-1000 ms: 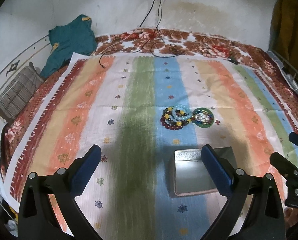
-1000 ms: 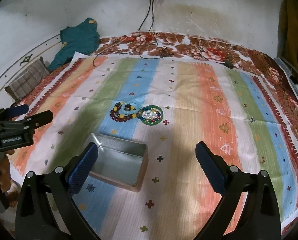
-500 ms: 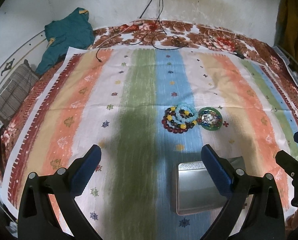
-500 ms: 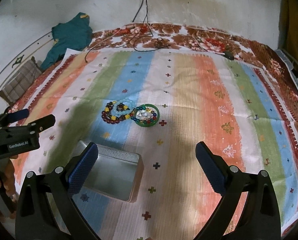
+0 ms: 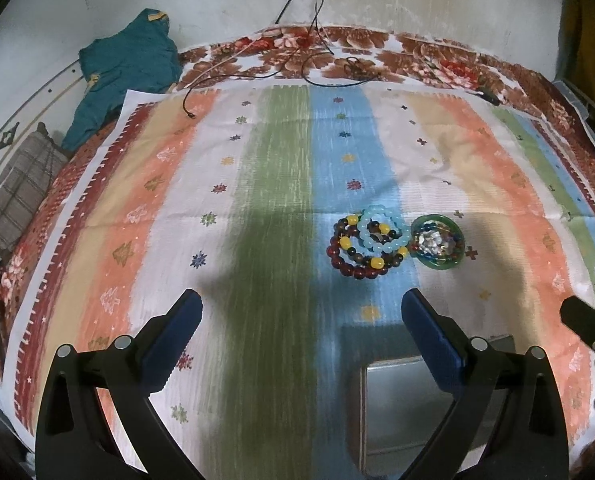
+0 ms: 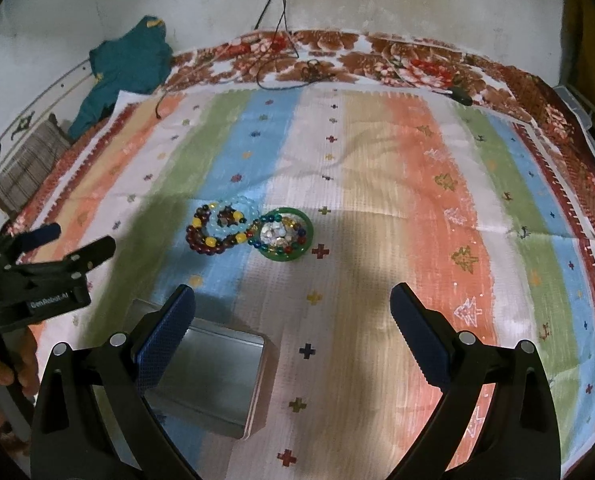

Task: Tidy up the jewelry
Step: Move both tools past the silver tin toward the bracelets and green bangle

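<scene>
Both your tools are spread wide w/ nothing held: left tool and right tool hover over the striped cloth on the bed. The bead bracelets lie piled mid-cloth, touching a green bangle full of small beads, w/ the open metal tin nearer you. Beads look light, round, glossy, prob. slippery and loose on stretchy cord, so pinch one strand at its outer edge; the bangle looks stiff, maybe breakable, so take it across the rim.
</scene>
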The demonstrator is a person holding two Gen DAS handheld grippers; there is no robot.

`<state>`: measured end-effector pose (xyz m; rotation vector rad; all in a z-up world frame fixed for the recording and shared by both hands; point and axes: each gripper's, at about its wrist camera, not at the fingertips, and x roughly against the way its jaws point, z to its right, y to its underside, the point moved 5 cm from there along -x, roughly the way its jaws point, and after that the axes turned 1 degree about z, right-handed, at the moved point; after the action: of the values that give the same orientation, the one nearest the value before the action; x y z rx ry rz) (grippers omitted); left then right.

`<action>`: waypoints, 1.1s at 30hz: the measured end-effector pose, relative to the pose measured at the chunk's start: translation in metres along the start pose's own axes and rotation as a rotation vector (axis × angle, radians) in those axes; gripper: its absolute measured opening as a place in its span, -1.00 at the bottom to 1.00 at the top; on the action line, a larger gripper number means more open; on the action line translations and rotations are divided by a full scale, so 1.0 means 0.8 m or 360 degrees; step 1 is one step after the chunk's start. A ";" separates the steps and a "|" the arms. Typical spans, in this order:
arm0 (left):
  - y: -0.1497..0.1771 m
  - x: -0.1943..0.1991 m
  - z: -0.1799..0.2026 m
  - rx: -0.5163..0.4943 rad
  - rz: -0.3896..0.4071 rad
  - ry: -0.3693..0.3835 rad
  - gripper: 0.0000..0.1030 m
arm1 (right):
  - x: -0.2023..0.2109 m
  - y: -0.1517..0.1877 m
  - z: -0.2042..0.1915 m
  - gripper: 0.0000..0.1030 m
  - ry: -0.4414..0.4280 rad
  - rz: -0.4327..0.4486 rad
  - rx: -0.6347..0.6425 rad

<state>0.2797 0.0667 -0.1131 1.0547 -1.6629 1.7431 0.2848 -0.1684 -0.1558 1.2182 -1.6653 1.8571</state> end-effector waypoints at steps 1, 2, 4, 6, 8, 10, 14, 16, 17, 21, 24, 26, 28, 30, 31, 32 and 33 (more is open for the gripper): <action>-0.001 -0.003 0.000 0.0001 -0.0004 0.0000 0.89 | -0.005 -0.001 0.000 0.92 0.0005 -0.0009 0.0003; -0.002 -0.006 0.001 0.0002 -0.0010 0.0002 0.89 | -0.008 -0.001 0.001 0.92 0.0009 -0.0017 0.0003; -0.005 -0.011 0.001 0.0013 -0.0020 0.0018 0.89 | -0.017 -0.004 0.005 0.92 0.0010 -0.0030 -0.0018; -0.007 -0.016 0.000 0.0023 -0.0025 0.0030 0.89 | -0.023 -0.006 0.007 0.92 0.0000 -0.0045 -0.0047; -0.009 -0.020 0.000 0.0028 -0.0023 0.0031 0.89 | -0.028 -0.008 0.010 0.92 -0.0011 -0.0055 -0.0069; -0.012 -0.026 0.000 0.0031 -0.0029 0.0033 0.89 | -0.036 -0.010 0.013 0.91 -0.0005 -0.0071 -0.0088; -0.016 -0.041 0.001 0.0054 -0.0065 0.0056 0.89 | -0.050 -0.013 0.017 0.91 -0.0001 -0.0095 -0.0094; -0.017 -0.049 0.001 0.0055 -0.0078 0.0057 0.89 | -0.055 -0.017 0.016 0.91 0.0004 -0.0095 -0.0084; -0.017 -0.051 0.001 0.0051 -0.0082 0.0056 0.89 | -0.057 -0.018 0.016 0.91 0.0004 -0.0096 -0.0080; -0.020 -0.065 0.001 0.0048 -0.0108 0.0059 0.89 | -0.066 -0.024 0.013 0.91 0.0006 -0.0101 -0.0056; -0.023 -0.077 0.000 0.0061 -0.0136 0.0072 0.89 | -0.073 -0.028 0.011 0.91 0.0008 -0.0105 -0.0039; -0.025 -0.082 0.001 0.0063 -0.0145 0.0075 0.89 | -0.078 -0.031 0.009 0.91 0.0005 -0.0109 -0.0027; -0.029 -0.087 0.001 0.0059 -0.0157 0.0074 0.89 | -0.083 -0.034 0.006 0.91 0.0004 -0.0115 -0.0015; -0.031 -0.093 0.002 0.0058 -0.0171 0.0082 0.88 | -0.089 -0.037 0.004 0.91 -0.0002 -0.0121 -0.0005; -0.034 -0.096 0.002 0.0059 -0.0177 0.0091 0.88 | -0.092 -0.039 0.002 0.91 -0.0006 -0.0124 0.0002; -0.035 -0.099 0.003 0.0058 -0.0182 0.0094 0.88 | -0.094 -0.040 0.001 0.91 -0.0009 -0.0126 0.0006; -0.037 -0.101 0.003 0.0058 -0.0186 0.0093 0.88 | -0.097 -0.041 -0.001 0.91 -0.0012 -0.0130 0.0016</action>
<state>0.3501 0.0804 -0.1613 1.0846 -1.5093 1.7178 0.3525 -0.1387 -0.1960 1.2793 -1.5875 1.8161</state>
